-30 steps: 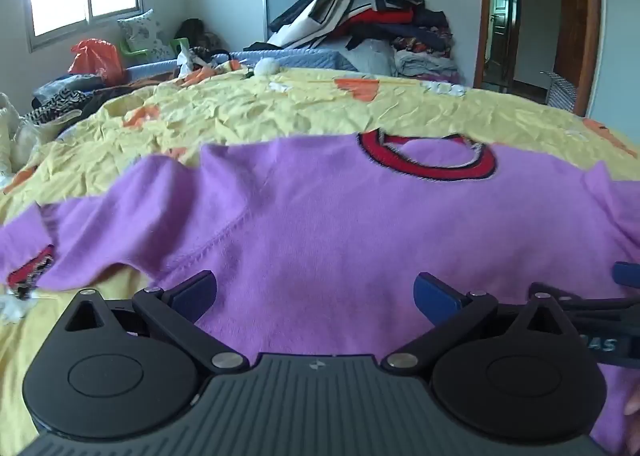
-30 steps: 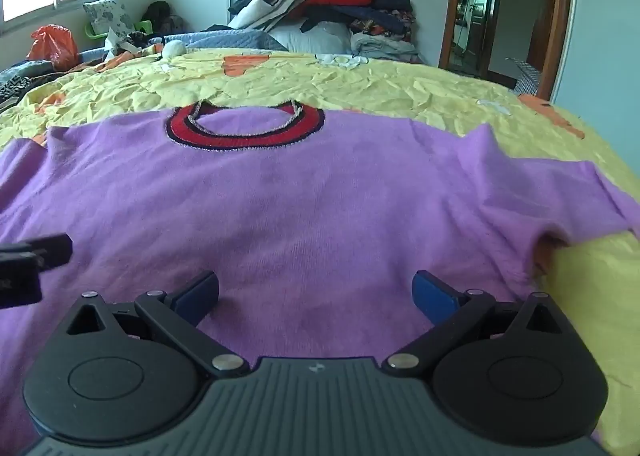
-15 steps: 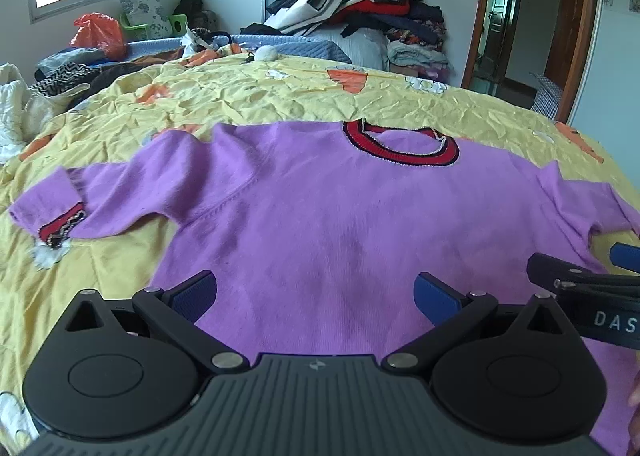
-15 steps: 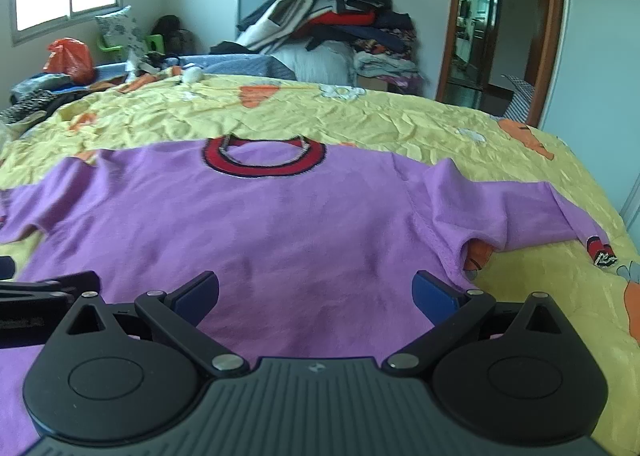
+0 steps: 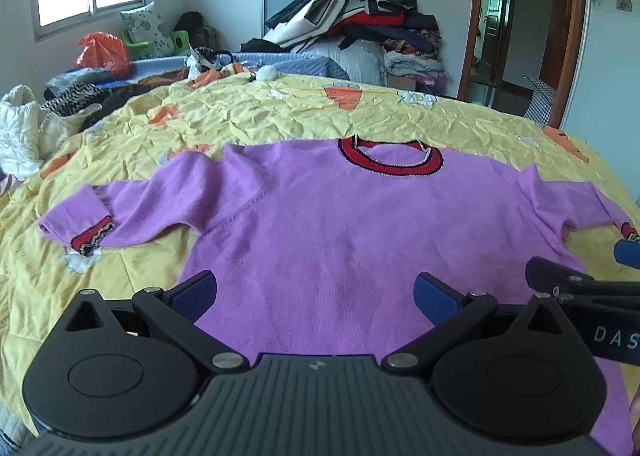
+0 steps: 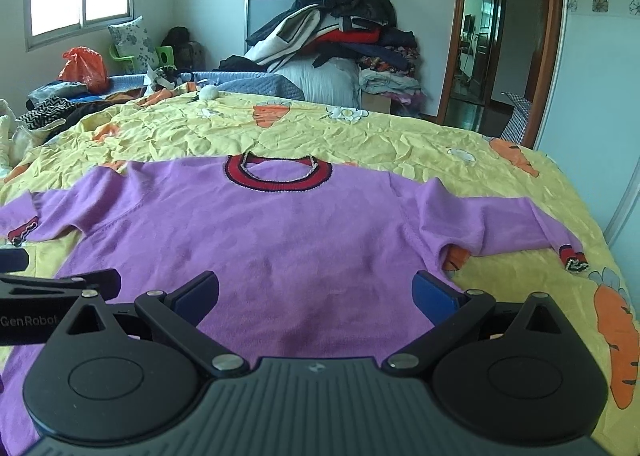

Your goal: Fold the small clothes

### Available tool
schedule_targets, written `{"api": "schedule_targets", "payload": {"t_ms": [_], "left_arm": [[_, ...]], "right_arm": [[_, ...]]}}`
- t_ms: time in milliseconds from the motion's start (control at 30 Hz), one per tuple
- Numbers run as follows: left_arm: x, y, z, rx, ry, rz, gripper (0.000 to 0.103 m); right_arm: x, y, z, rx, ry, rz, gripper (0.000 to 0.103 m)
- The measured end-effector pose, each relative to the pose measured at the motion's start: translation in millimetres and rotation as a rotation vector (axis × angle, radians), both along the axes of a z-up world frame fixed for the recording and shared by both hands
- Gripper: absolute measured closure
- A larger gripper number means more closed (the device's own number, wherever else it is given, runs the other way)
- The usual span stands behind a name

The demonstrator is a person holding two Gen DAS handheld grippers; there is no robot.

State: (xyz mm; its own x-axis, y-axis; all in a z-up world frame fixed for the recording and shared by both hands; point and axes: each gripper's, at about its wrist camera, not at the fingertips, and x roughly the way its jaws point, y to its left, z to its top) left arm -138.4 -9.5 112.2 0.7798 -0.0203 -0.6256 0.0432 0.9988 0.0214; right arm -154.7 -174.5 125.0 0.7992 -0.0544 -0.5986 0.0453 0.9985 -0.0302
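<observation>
A small purple sweater (image 5: 328, 224) with a red and black collar (image 5: 390, 158) lies flat on the yellow bedspread (image 5: 248, 112), sleeves spread to both sides. It also shows in the right wrist view (image 6: 260, 232). My left gripper (image 5: 316, 292) is open and empty, raised over the sweater's lower hem. My right gripper (image 6: 316, 292) is open and empty, raised over the hem further right. The left sleeve cuff (image 5: 92, 238) lies at the left, the right sleeve cuff (image 6: 574, 258) at the right. Each gripper shows at the edge of the other's view.
A tall pile of clothes (image 5: 360, 28) stands at the far end of the bed. Loose garments and an orange bag (image 5: 104, 52) lie at the far left under the window. An open doorway (image 5: 496, 20) is at the back right.
Both grippers have lifted up and back from the sweater, so the whole garment and both sleeves now show. Both stay open.
</observation>
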Motion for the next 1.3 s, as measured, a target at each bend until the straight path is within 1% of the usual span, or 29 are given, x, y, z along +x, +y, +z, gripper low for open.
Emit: {"api": "schedule_targets", "payload": {"t_ms": [233, 433, 767, 867, 1067, 1300], "left_arm": [[-3, -5, 7, 0.017, -0.004, 0.001, 0.0], [1, -7, 8, 0.023, 0.003, -0.002, 0.0], [25, -21, 5, 0.039, 0.027, 0.008, 0.0], [34, -25, 2, 0.036, 0.037, 0.009, 0.0], [52, -36, -6, 0.054, 0.056, 0.002, 0.0], [74, -49, -17, 0.045, 0.087, -0.005, 0.0]], "right_arm": [[-6, -6, 3, 0.03, 0.004, -0.006, 0.0], [-4, -10, 4, 0.033, 0.007, -0.012, 0.0], [14, -14, 1, 0.02, 0.035, -0.017, 0.0], [22, -18, -2, 0.019, 0.043, -0.023, 0.0], [39, -28, -10, 0.024, 0.065, -0.035, 0.0], [56, -40, -19, 0.031, 0.09, -0.052, 0.0]]}}
